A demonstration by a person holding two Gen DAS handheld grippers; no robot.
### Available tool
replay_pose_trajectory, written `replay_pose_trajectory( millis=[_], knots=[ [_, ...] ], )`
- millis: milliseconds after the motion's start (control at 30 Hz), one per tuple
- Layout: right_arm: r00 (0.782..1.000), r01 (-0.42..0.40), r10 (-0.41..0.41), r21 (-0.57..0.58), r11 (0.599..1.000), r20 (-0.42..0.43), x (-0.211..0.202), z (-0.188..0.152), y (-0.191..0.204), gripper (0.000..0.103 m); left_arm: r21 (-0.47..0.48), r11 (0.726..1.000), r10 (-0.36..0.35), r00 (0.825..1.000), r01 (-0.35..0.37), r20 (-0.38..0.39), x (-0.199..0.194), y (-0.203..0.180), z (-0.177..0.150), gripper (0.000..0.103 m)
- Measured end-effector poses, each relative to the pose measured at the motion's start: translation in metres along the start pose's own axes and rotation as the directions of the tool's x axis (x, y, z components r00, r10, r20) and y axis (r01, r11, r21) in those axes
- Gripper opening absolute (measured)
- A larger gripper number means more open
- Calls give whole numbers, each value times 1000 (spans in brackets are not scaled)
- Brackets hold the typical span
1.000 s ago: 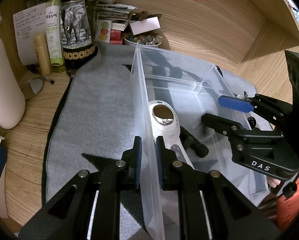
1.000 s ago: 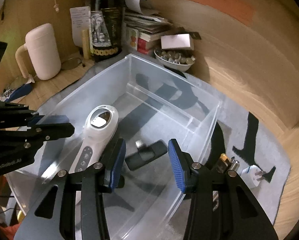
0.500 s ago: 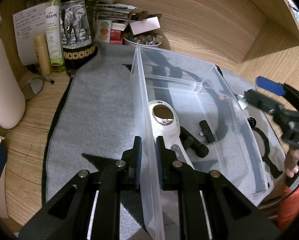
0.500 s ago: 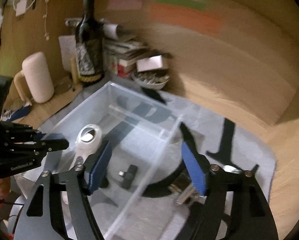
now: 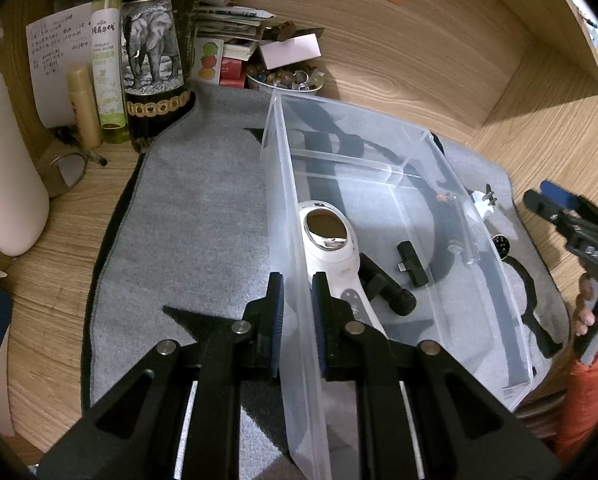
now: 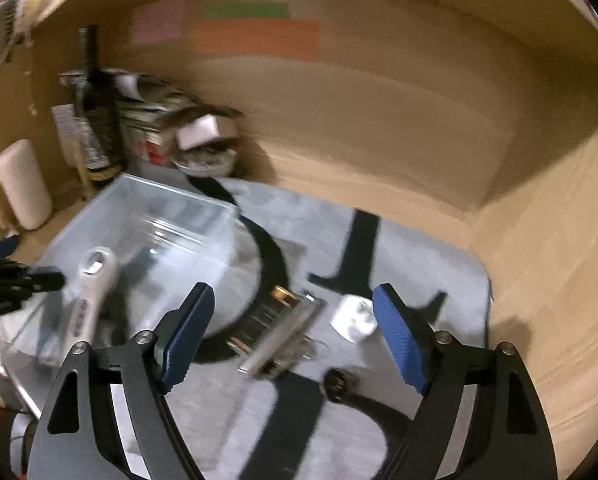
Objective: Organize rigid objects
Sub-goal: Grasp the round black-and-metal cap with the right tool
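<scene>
My left gripper [image 5: 297, 312] is shut on the near wall of the clear plastic bin [image 5: 283, 184]. Inside the bin lie a white handheld device [image 5: 331, 240], a black cylinder [image 5: 387, 288] and a small black adapter [image 5: 411, 264]. My right gripper [image 6: 295, 336] hovers over the grey mat beside the bin [image 6: 171, 208], its jaws opening and touching nothing. Below it on the mat lie a battery [image 6: 267, 312], a silver bar [image 6: 287, 336], a white plug [image 6: 355, 318] and a small black round piece [image 6: 339, 384]. The right wrist view is blurred.
Along the wooden back wall stand an elephant-label bottle [image 5: 151, 60], a green bottle [image 5: 107, 68], a bowl of small pieces [image 5: 287, 78] and stacked books. A white jug [image 5: 7, 168] is at the left. The grey mat [image 5: 187, 220] covers the desk; a wooden side wall rises at right.
My right gripper came out of the bin and swung right over the mat, its jaws widening. The black adapter now lies in the bin. The left gripper kept still.
</scene>
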State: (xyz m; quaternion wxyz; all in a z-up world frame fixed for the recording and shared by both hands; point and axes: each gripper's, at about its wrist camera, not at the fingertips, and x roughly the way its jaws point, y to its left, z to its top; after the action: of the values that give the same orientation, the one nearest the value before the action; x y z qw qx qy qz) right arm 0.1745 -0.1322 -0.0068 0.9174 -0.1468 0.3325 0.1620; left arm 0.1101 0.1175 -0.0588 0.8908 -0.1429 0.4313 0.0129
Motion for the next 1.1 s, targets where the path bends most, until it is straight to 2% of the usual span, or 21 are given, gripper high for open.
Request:
replay_pose_trajectory(
  millis=[133, 367, 400, 500, 533, 667, 933, 1100],
  knots=[
    [997, 33, -29, 53, 998, -76, 25, -15, -23, 79, 4, 1000, 1, 1000, -1, 0, 0, -1, -1, 14],
    [983, 6, 18, 130, 991, -184, 59, -43, -44, 76, 4, 1000, 2, 1000, -2, 1, 0, 0, -1, 13],
    [980, -1, 27, 136, 991, -195, 62, -46, -45, 74, 3, 1000, 2, 1000, -2, 1, 0, 0, -1, 13],
    [970, -50, 84, 151, 987, -227, 71, -53, -45, 56, 2, 1000, 0, 1000, 0, 0, 0, 0, -1, 13],
    [966, -65, 102, 155, 986, -238, 73, -55, -45, 47, 1, 1000, 0, 1000, 0, 0, 0, 0, -1, 13],
    [968, -67, 99, 144, 987, -229, 69, -56, -42, 33, 1, 1000, 0, 1000, 0, 0, 0, 0, -1, 13],
    [982, -54, 74, 118, 991, -175, 53, -49, -37, 33, 1, 1000, 0, 1000, 0, 0, 0, 0, -1, 13],
    [991, -65, 74, 87, 994, -112, 35, -37, -27, 33, -2, 1000, -3, 1000, 3, 1, 0, 0, -1, 13]
  ],
)
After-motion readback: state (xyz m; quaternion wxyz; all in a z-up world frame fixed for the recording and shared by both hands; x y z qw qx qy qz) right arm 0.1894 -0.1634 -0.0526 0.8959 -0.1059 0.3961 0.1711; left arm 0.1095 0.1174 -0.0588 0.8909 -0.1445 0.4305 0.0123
